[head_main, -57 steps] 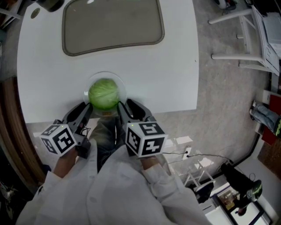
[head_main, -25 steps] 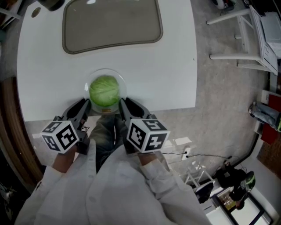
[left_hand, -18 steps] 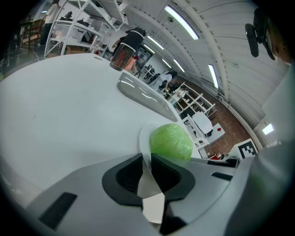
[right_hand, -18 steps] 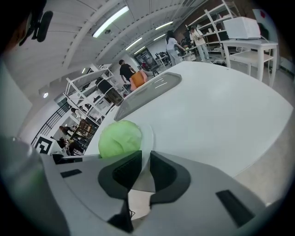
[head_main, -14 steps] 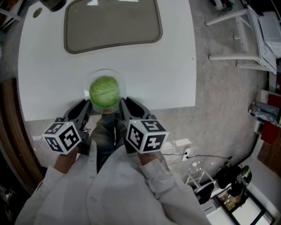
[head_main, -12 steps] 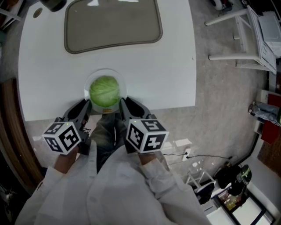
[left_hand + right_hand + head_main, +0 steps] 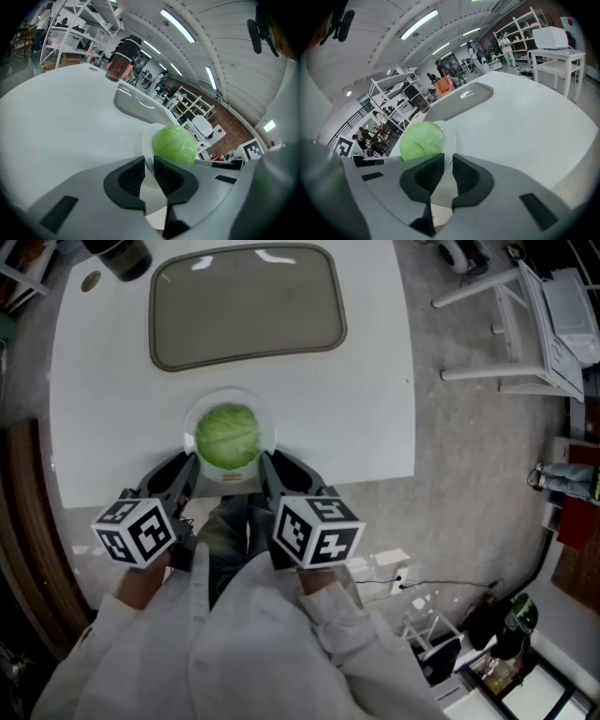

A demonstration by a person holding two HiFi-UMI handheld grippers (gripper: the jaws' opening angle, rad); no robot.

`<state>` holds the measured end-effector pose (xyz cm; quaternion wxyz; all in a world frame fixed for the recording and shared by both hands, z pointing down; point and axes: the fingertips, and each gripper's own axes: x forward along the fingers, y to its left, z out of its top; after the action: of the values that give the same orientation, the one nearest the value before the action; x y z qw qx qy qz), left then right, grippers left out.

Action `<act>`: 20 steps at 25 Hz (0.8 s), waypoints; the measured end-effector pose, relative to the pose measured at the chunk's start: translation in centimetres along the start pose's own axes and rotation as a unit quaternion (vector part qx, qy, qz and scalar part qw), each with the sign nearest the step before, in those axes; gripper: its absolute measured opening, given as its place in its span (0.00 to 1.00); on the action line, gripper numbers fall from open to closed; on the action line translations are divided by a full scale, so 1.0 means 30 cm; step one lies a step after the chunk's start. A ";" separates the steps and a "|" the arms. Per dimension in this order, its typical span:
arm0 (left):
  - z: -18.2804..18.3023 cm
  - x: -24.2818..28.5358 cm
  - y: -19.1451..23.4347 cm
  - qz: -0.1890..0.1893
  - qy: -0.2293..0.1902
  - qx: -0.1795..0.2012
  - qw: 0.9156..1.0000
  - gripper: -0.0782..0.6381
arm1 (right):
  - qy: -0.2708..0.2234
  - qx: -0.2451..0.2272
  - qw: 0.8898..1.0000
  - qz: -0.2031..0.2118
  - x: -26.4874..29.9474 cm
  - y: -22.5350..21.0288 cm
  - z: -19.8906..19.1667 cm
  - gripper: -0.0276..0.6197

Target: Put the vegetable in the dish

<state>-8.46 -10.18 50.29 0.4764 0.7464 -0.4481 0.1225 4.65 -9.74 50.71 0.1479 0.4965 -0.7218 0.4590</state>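
Note:
A round green cabbage (image 7: 228, 435) sits in a shallow clear dish (image 7: 266, 427) on the white table (image 7: 356, 399), close to its front edge. My left gripper (image 7: 187, 463) reaches the dish's near-left rim and my right gripper (image 7: 265, 461) its near-right rim. In the left gripper view the rim of the dish (image 7: 146, 140) runs into the narrow gap of the left gripper (image 7: 149, 168), with the cabbage (image 7: 174, 143) just beyond. The right gripper view mirrors this: the dish rim (image 7: 451, 136) lies between the pads of the right gripper (image 7: 448, 169), beside the cabbage (image 7: 421, 138).
A grey rounded mat (image 7: 248, 306) lies at the table's far side, and a dark cup (image 7: 122, 254) stands at the far left corner. White racks (image 7: 525, 324) stand on the floor to the right. My lap is just below the table's front edge.
The head view has shifted a little, so the table shows slightly lower and to the right. Both grippers stay at the dish's rim and the cabbage stays in the dish.

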 end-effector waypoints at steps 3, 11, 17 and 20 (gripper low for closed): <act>0.051 0.001 -0.004 -0.007 -0.006 0.007 1.000 0.20 | -0.011 0.000 1.000 -0.001 0.006 0.019 0.044 0.14; 0.172 -0.016 -0.005 -0.018 -0.016 0.021 0.999 0.20 | -0.031 0.002 0.999 0.006 0.027 0.081 0.145 0.14; 0.252 -0.013 -0.020 -0.015 -0.025 0.027 0.999 0.20 | -0.045 0.006 0.999 0.005 0.029 0.104 0.212 0.14; 0.280 -0.014 -0.030 -0.017 -0.027 0.028 0.999 0.20 | -0.044 0.004 0.999 0.005 0.029 0.110 0.244 0.14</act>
<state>-10.03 -16.71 45.14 0.4448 0.7704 -0.4443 0.1064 3.20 -15.88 45.67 0.1117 0.5136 -0.7282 0.4398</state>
